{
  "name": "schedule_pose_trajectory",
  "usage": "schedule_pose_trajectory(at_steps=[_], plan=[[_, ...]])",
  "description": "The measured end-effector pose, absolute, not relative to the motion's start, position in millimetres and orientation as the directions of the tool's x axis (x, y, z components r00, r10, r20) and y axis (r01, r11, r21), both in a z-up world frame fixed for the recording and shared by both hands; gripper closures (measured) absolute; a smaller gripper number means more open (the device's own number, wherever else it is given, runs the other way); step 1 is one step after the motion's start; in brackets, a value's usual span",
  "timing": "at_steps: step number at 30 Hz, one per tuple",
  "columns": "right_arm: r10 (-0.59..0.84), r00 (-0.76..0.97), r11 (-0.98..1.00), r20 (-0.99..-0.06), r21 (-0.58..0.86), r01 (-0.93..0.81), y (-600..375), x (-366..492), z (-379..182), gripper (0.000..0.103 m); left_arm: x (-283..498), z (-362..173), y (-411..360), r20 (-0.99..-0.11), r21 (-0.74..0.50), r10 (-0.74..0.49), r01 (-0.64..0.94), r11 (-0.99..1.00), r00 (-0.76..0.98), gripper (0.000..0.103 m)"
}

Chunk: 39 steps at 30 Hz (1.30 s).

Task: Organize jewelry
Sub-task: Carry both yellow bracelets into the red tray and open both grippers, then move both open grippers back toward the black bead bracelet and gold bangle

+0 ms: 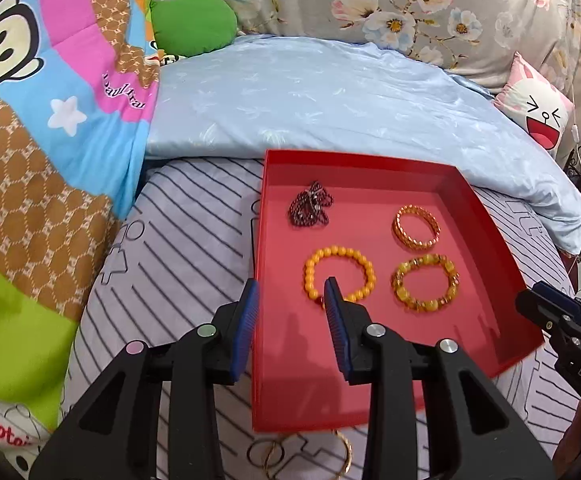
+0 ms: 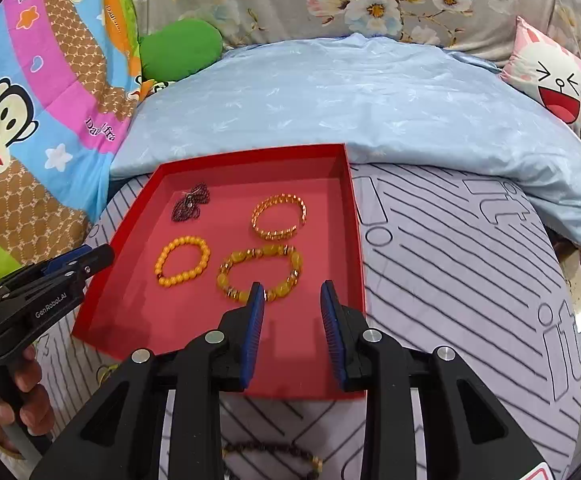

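A red tray lies on the bed. In it are a dark beaded string, a gold bangle, an orange bead bracelet and an amber bracelet. My left gripper is open and empty, straddling the tray's left wall near the orange bracelet. My right gripper is open and empty over the tray's near right part, beside the amber bracelet. Gold rings and a dark bead bracelet lie on the sheet in front of the tray.
The tray lies on a striped grey sheet. A light blue quilt is folded behind it. A cartoon monkey blanket lies at the left, a green cushion and a pink bunny pillow at the back.
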State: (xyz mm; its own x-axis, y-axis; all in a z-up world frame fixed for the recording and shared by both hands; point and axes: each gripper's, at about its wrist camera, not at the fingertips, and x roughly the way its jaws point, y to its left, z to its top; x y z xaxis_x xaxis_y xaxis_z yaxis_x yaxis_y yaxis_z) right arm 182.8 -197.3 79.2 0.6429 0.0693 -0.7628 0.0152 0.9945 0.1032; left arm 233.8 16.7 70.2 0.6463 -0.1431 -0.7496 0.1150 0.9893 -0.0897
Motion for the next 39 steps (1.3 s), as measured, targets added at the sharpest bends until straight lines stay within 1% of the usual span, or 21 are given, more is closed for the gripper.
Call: schedule_pose_trajectory(at_steps=[8,20,28,39], plan=[[0.07,0.625,0.994,-0.777,0.105,0.019,-199.4,135.2,74.1,0.074,187.3,69.4,22.0,-0.76,-0.101,-0.151,0.114,0.988,0.633,0.071],[0.059,0.572,0.993,-0.818,0.107,0.051,-204.9,81.6,47.5,0.074,128.2,41.0,26.8,-0.806,-0.111,-0.152,0.107,0.988,0.572,0.071],[0.057,0.544,0.993,-0.837,0.105,0.058,-205.6,67.3,31.8,0.074,107.6,24.7,33.0,-0.827,-0.123,-0.148,0.083,0.989,0.542,0.071],[0.067,0.532,0.992,-0.844,0.113,0.056,-202.6,71.6,25.6,0.074,108.4,17.5,35.5,-0.838,-0.133,-0.153,0.077,0.988,0.524,0.07]])
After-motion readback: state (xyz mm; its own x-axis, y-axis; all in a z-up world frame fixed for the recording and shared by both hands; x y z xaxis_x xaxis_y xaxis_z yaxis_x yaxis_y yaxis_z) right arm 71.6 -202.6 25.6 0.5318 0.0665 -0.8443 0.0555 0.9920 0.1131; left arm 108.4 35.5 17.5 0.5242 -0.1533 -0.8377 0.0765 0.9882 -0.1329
